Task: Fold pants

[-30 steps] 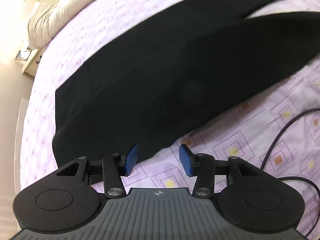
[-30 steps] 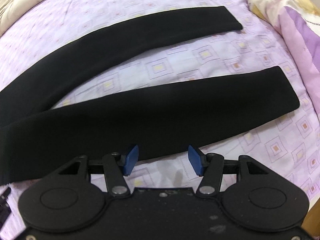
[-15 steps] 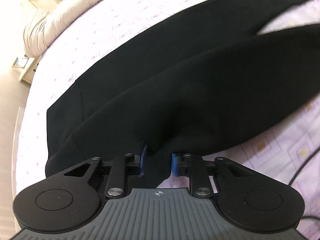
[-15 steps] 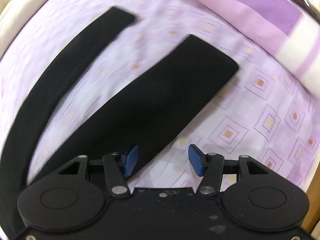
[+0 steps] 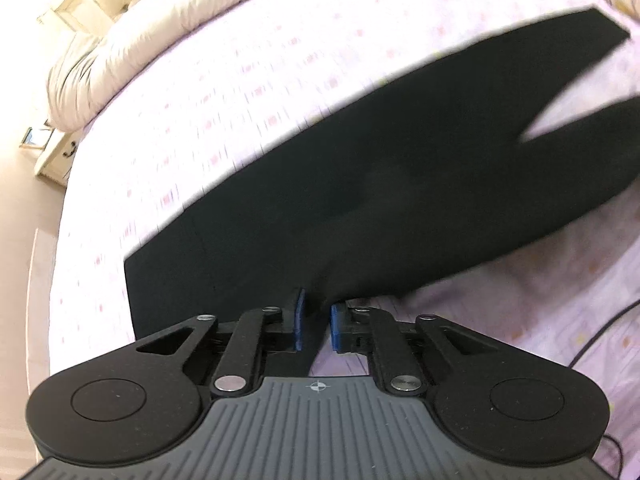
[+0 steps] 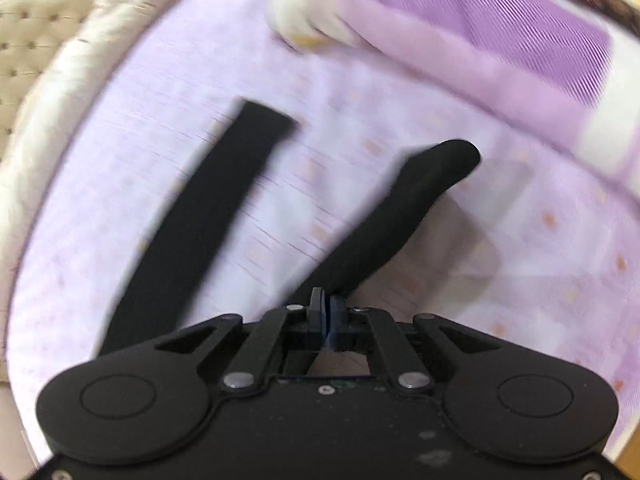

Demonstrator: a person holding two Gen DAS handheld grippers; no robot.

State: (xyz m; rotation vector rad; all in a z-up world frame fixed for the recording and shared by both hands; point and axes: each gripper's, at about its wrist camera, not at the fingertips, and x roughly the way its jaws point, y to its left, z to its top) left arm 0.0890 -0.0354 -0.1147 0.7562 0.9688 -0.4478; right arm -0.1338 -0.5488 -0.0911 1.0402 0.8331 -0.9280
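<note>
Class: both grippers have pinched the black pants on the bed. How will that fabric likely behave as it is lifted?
Probably floppy: the pants drape in a soft tent from the left gripper. The leg in the right gripper curls at its hem, so it should sag and swing. It looks light, likely sliding easily over the bedsheet.

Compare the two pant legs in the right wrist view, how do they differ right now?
The near pant leg is pinched by the right gripper and lifted, casting a shadow on the bedsheet; the far pant leg lies flat, ungripped. The near leg's end looks rolled, the far leg's end square. Both are plain black.
</note>
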